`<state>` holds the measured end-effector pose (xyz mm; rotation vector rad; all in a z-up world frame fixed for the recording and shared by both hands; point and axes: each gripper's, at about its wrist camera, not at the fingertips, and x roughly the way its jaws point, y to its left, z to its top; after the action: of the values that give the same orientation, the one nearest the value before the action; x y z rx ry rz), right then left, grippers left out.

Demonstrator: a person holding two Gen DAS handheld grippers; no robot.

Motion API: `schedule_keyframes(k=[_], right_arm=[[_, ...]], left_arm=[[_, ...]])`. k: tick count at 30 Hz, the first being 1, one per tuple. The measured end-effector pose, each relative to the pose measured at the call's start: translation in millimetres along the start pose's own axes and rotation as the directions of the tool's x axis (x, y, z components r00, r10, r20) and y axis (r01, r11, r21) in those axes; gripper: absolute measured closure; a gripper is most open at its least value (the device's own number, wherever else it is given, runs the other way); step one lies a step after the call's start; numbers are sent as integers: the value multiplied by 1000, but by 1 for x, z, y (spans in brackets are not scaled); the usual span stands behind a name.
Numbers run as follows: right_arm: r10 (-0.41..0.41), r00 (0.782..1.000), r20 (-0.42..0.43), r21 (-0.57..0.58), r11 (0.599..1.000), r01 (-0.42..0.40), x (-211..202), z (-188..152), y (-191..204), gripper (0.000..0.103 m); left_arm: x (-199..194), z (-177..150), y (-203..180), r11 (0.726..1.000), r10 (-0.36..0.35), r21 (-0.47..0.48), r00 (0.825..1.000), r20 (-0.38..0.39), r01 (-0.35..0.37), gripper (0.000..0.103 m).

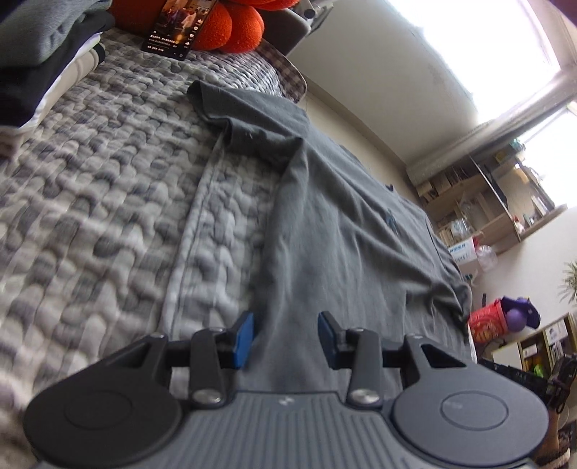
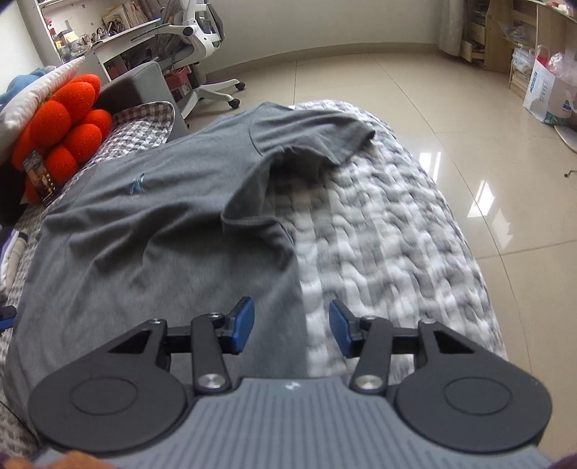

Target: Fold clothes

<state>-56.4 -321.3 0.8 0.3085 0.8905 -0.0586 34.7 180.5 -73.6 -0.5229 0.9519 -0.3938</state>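
Quilted grey-and-white bedding [image 2: 378,223] covers a bed in a lived-in room with a glossy tiled floor [image 2: 414,108]. One grey T-shirt [image 2: 151,223] lies spread on the quilt, chest up, a small blue logo [image 2: 136,185] on its front, both short sleeves out to the sides, cloth rumpled. Left gripper [image 1: 286,335] hovers over the shirt's near hem at its left side edge, blue pads apart, nothing clamped between them. Right gripper [image 2: 291,326] hovers over the shirt's right side edge near the hem, one pad above cloth and the other above quilt, jaws apart and holding nothing.

Beyond the shirt's far end sits one orange bobbled cushion [image 2: 68,133] with one phone [image 1: 178,27] propped against it, its screen lit.

Only the left wrist view shows a stack of folded clothes [image 1: 43,54] at the far left, a bright window [image 1: 479,47] and wooden shelves [image 1: 479,202]. Only the right wrist view shows one white office chair [image 2: 202,32], a desk [image 2: 119,39] and a white bag [image 2: 544,93] on the floor.
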Motion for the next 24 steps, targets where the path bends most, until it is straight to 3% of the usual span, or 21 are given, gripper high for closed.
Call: schedule_keyframes(k=[8,18,20,22,24], right_arm=[[25,998,-51,20,1000,-24,-18,-35,-18,55],[118,991,-66,51,992,-115,-40,-64,-28,68],[140,988,-72,53,989,-136,-41,-70,-28,77],[163,984,-78,59,986,-159,-43,-76,-28,97],[180,982,-63,75,982,-175,-48,-78,-30,98]], left_arm=[[-34,-40,16,1000,-16,6,999,-32,16,64],[-54,-74,23,999,3,35,997,-78,0,65],[-52,-78,21,999,11,50,997,-81,-7,73],[-51,-81,19,998,22,56,997,-80,-17,96],[-53,-83,18,998,24,51,997,-72,-20,98]])
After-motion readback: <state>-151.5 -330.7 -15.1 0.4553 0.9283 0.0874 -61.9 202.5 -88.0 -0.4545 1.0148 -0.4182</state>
